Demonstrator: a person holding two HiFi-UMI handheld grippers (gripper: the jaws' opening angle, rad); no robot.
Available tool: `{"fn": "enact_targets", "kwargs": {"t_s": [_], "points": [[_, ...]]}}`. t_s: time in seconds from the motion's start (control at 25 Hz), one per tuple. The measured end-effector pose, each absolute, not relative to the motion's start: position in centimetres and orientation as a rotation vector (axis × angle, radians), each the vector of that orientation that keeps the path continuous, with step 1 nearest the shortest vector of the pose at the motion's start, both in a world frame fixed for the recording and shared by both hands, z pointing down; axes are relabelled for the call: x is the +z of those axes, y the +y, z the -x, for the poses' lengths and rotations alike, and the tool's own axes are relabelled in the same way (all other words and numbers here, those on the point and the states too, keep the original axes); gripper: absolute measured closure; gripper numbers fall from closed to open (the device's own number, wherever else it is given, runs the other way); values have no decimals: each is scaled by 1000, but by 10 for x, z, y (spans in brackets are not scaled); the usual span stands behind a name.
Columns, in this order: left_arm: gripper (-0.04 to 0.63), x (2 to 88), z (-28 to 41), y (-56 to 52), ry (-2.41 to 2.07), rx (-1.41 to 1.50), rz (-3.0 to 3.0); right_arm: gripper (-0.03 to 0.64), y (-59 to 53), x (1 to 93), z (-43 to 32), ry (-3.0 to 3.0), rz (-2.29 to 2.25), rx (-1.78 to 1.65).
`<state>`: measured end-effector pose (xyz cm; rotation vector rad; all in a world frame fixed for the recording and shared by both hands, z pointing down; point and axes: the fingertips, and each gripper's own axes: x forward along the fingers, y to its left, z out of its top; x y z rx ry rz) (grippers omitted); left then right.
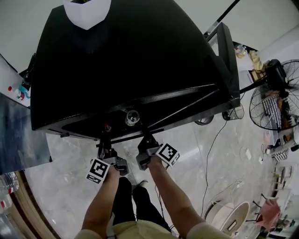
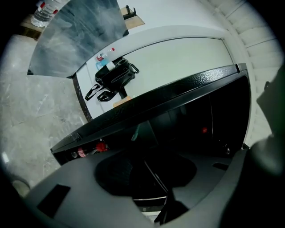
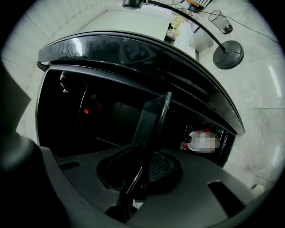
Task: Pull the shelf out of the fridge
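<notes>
A black fridge (image 1: 126,60) stands below me with its door (image 1: 229,56) swung open to the right. The glass shelf (image 1: 182,109) pokes out of its front. My right gripper (image 1: 147,137) is shut on the shelf's front edge. In the right gripper view the pane (image 3: 153,116) rises edge-on from between the jaws of that gripper (image 3: 140,176). My left gripper (image 1: 105,140) is at the same front edge, further left. Its jaws (image 2: 147,187) stand wide, and the shelf's thin rim (image 2: 153,174) runs between them without being pressed. The fridge's inside is dark.
A white paper bag (image 1: 86,11) sits on the fridge top. Bottles (image 3: 200,141) stand in the door rack. A floor fan (image 1: 275,93) and a cable (image 1: 210,149) are to the right. A black bag (image 2: 113,78) lies on a white counter to the left.
</notes>
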<state>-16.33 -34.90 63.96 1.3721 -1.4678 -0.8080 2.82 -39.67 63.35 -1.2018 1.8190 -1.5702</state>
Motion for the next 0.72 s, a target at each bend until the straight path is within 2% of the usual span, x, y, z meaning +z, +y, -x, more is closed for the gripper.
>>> {"fn": "enact_targets", "kwargs": {"t_s": [0.24,0.32,0.4,0.72], "points": [[434,638,163,-351,-1442,-791,-1421,558,-392,632,-29,1840,1213,-1560],[461,634,161,-351,-1445,-771,-1455,558,-392,631,-30,1838,1217,-1558],[515,630,160,-352,-1449,-742,-1495,558,-391,630,-30,1838,1216,-1556],[523,607,153,-333,-1398,-763,-1536,560,-371,610,-36,1845,1192,-1526]]}}
